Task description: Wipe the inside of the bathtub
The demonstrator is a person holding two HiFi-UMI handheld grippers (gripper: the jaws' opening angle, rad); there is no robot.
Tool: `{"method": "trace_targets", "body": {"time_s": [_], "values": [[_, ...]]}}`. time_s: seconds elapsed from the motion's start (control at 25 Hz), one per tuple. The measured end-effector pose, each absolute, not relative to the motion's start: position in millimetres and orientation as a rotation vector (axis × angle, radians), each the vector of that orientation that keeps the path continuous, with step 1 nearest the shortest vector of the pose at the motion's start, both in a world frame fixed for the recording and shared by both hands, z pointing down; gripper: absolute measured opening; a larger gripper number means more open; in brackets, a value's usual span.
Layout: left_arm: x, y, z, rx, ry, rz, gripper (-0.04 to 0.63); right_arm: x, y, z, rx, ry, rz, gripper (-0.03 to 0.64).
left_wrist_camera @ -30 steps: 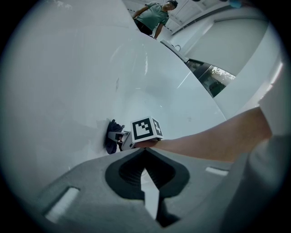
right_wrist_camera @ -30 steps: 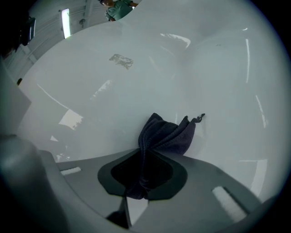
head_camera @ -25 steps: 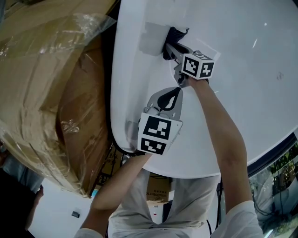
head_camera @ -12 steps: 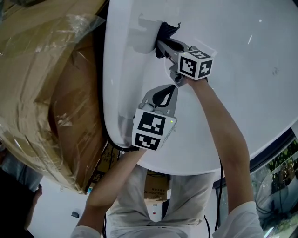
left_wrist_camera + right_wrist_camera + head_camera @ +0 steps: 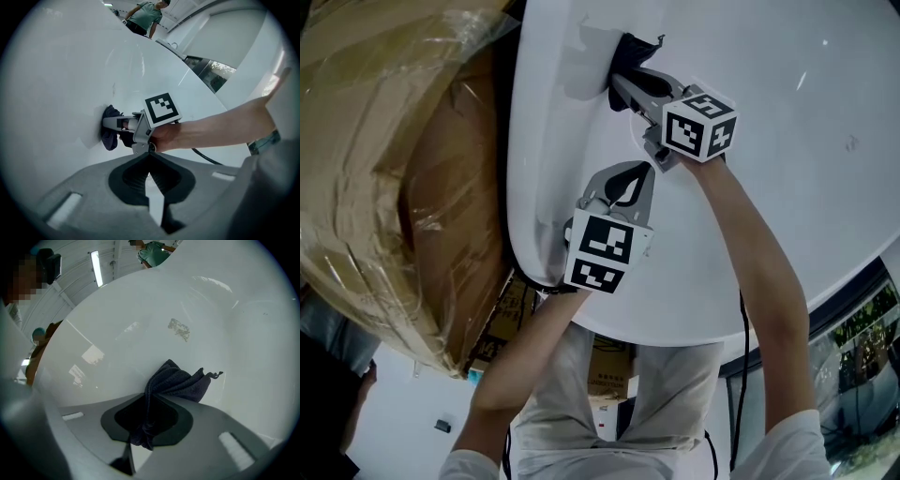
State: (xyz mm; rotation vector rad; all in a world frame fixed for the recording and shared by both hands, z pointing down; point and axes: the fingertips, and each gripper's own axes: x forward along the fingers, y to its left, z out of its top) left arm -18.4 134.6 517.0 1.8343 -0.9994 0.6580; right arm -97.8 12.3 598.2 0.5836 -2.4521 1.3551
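A white bathtub (image 5: pixel 825 84) fills the head view, seen from above its rim. My right gripper (image 5: pixel 622 86) is shut on a dark cloth (image 5: pixel 630 49) and presses it against the tub's inner wall near the left rim. The right gripper view shows the dark cloth (image 5: pixel 180 383) bunched between the jaws against the white bathtub wall (image 5: pixel 140 333). My left gripper (image 5: pixel 623 178) hangs just below the right one, shut and empty, close to the rim. In the left gripper view, the right gripper (image 5: pixel 108 124) and the cloth (image 5: pixel 110 133) lie ahead.
Cardboard wrapped in clear plastic (image 5: pixel 384 169) stands tight against the tub's left side. A faint smudge (image 5: pixel 179 329) marks the tub wall beyond the cloth. A person in a green top (image 5: pixel 147 14) stands far off. A dark cable (image 5: pixel 211 158) trails under my right forearm.
The right gripper with the cloth has slid a little up and left along the tub wall. The left gripper kept its place beneath it.
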Motion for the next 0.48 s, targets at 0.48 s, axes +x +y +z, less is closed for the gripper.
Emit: {"method": "trace_targets", "body": {"time_s": [0.48], "values": [[-14.5, 143.1, 504.8, 1.822, -1.014, 0.661, -0.002, -110.6, 13.9, 540.2, 0.425, -2.587, 1.244, 0.046]]}}
